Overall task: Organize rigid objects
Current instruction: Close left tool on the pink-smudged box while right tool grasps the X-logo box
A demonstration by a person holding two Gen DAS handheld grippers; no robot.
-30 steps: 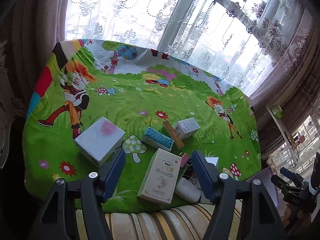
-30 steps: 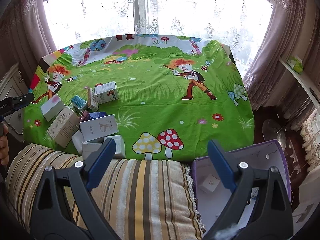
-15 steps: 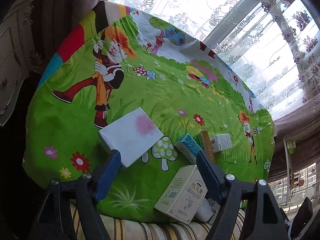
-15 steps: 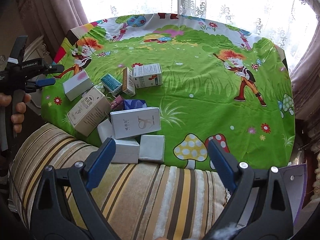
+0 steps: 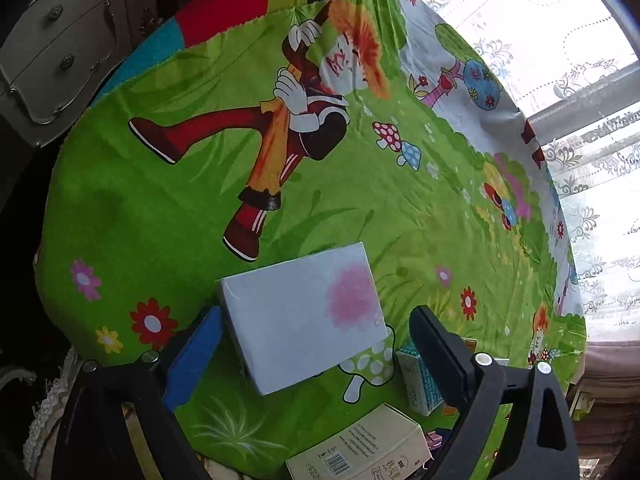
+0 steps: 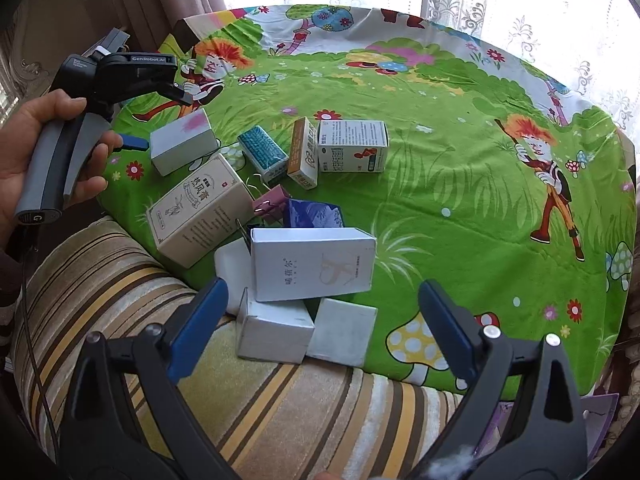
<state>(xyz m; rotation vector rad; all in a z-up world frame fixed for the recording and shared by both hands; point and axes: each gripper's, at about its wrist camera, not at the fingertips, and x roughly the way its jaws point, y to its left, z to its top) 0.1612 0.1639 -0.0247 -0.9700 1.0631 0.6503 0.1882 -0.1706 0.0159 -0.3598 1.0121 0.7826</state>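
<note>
A white box with a pink blotch (image 5: 304,316) lies on the green cartoon cloth (image 5: 360,200). My left gripper (image 5: 318,312) hangs over it with the jaws opening. The box sits between the fingers, and the right finger stands clear of it. In the right wrist view a hand (image 6: 24,152) holds this left gripper (image 6: 160,120) at that box (image 6: 182,144). My right gripper (image 6: 322,286) is open above a long white box (image 6: 312,260) and two small white boxes (image 6: 274,328). Beside these lie a beige box (image 6: 200,208), a teal box (image 6: 262,152), an orange-white box (image 6: 304,154) and a white medicine box (image 6: 352,146).
A pink binder clip (image 6: 272,202) and a dark blue box (image 6: 314,214) sit among the pile. A striped cushion (image 6: 160,320) borders the cloth's near edge. A grey dresser (image 5: 52,52) stands to the left, lace curtains behind, and a purple container (image 6: 596,412) at the lower right.
The left gripper rolled, dropped toward the pink-blotched box and widened its jaws around it. The right gripper swung left and lower, from the purple container to over the white boxes.
</note>
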